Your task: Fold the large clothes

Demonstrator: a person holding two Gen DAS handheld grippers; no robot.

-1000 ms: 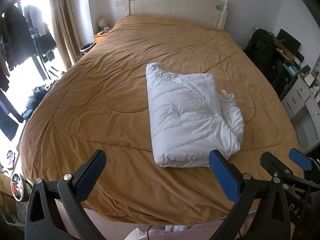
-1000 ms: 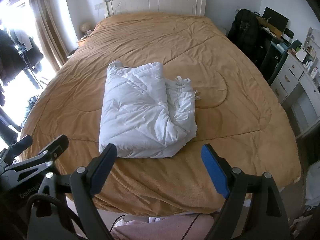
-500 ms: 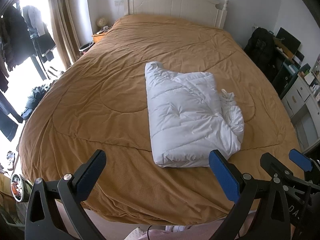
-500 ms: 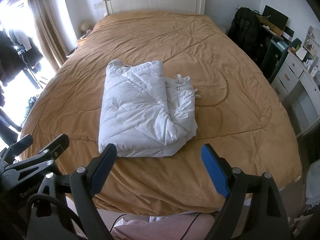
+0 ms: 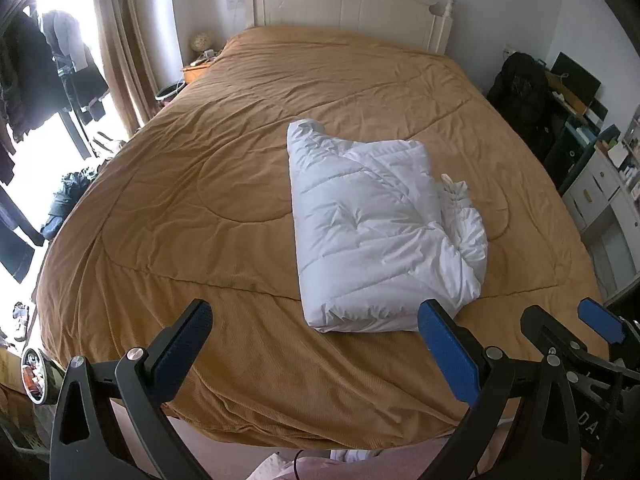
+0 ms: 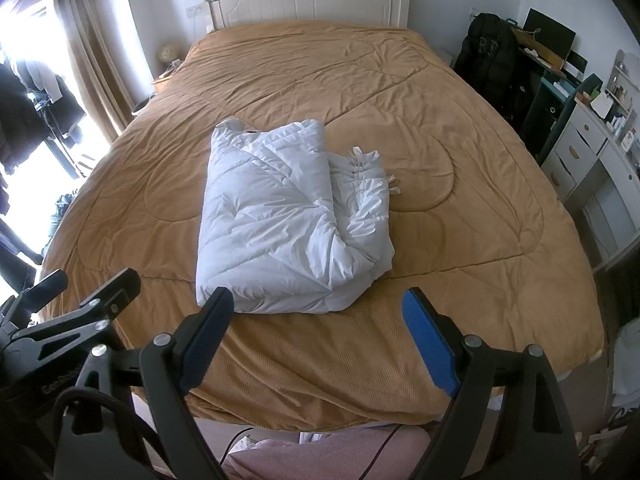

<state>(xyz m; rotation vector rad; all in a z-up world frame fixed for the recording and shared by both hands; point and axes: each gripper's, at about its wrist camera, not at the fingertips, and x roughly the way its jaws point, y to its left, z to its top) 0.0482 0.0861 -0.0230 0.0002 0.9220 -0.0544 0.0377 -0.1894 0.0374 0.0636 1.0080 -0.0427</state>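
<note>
Jaws of both the left gripper [image 5: 312, 354] and right gripper [image 6: 318, 334] are spread, holding nothing, short of the white puffy garment [image 6: 280, 224] folded mid-bed [image 6: 460, 208]. It looks light, soft, springy; pinch its thick near edge.

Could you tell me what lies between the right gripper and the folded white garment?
Only bare brown bedspread separates the open right gripper from the folded white garment; the right wrist view shows it.
</note>
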